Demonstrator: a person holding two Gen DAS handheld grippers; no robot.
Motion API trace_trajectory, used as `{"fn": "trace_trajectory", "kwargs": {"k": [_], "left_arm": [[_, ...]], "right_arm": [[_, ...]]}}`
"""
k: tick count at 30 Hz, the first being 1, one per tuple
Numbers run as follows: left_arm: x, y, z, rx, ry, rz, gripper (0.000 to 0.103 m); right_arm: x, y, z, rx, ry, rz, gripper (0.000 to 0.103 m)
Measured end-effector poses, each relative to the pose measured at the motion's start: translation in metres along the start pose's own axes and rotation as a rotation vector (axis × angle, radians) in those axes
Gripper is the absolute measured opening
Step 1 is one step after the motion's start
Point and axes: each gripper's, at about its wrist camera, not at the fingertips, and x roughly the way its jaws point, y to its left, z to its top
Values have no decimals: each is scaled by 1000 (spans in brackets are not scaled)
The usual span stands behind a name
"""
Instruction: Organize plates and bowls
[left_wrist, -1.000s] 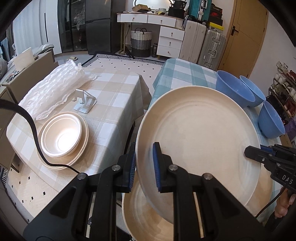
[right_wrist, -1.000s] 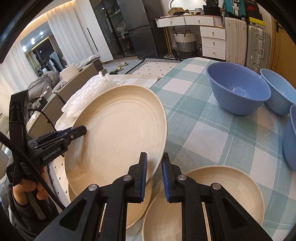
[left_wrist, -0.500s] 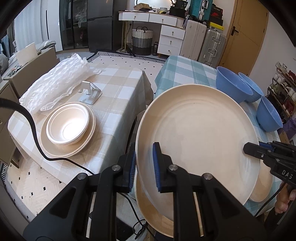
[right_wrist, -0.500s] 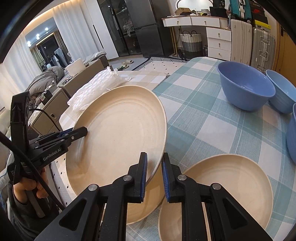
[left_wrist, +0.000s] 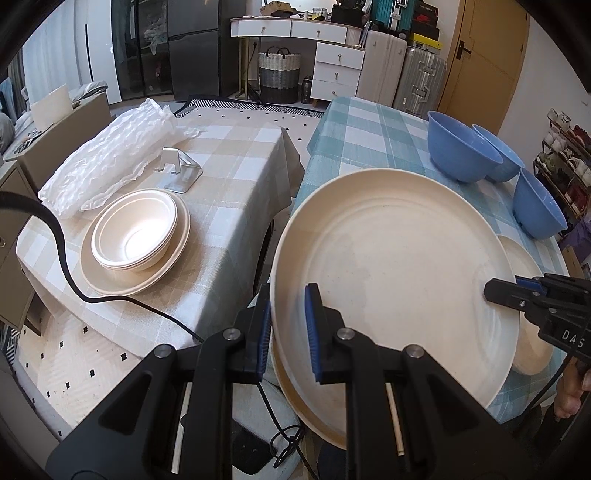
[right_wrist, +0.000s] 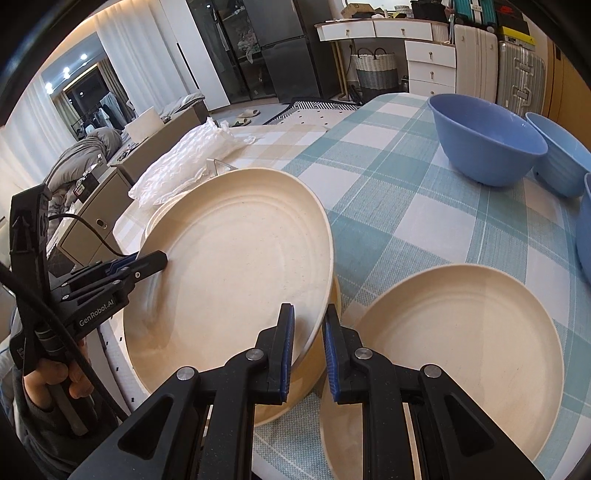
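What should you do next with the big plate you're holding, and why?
Probably carry the plate leftward toward the stack of plate and bowls on the beige table. Both tools, left and right, grip its rim, and it hangs tilted above another plate.

Bubble wrap (left_wrist: 110, 155) lies at the upper left on a beige checked tablecloth (left_wrist: 236, 177), with a metal stand (left_wrist: 181, 171) just beside it. At top centre a striped basket (left_wrist: 279, 75) sits under a white desk (left_wrist: 295, 27); suitcases (left_wrist: 402, 77) stand right of it, beside a wooden door (left_wrist: 480, 55).
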Motion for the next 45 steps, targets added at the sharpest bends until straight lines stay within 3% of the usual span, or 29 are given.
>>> {"fn": "trace_trajectory", "kwargs": {"k": [13, 34, 36, 37, 40, 42, 45], "left_arm": [[4, 6, -14, 2, 10, -5, 14], [6, 18, -14, -11, 25, -21, 14], [5, 17, -13, -8, 21, -15, 22], [4, 17, -13, -9, 18, -17, 33], [-2, 14, -12, -4, 7, -31, 46], [-6, 12, -13, 3, -2, -37, 54], [-13, 9, -14, 6, -18, -74, 65]], "right_arm": [[9, 4, -11, -12, 33, -8, 16], [-2, 3, -13, -33, 11, -48, 18], [-4, 4, -13, -39, 5, -48, 20], [-6, 3, -13, -40, 2, -46, 21], [-11, 4, -13, -46, -11, -34, 37], [-16, 7, -14, -67, -22, -7, 54], [-25, 13, -16, -98, -50, -16, 68]]}}
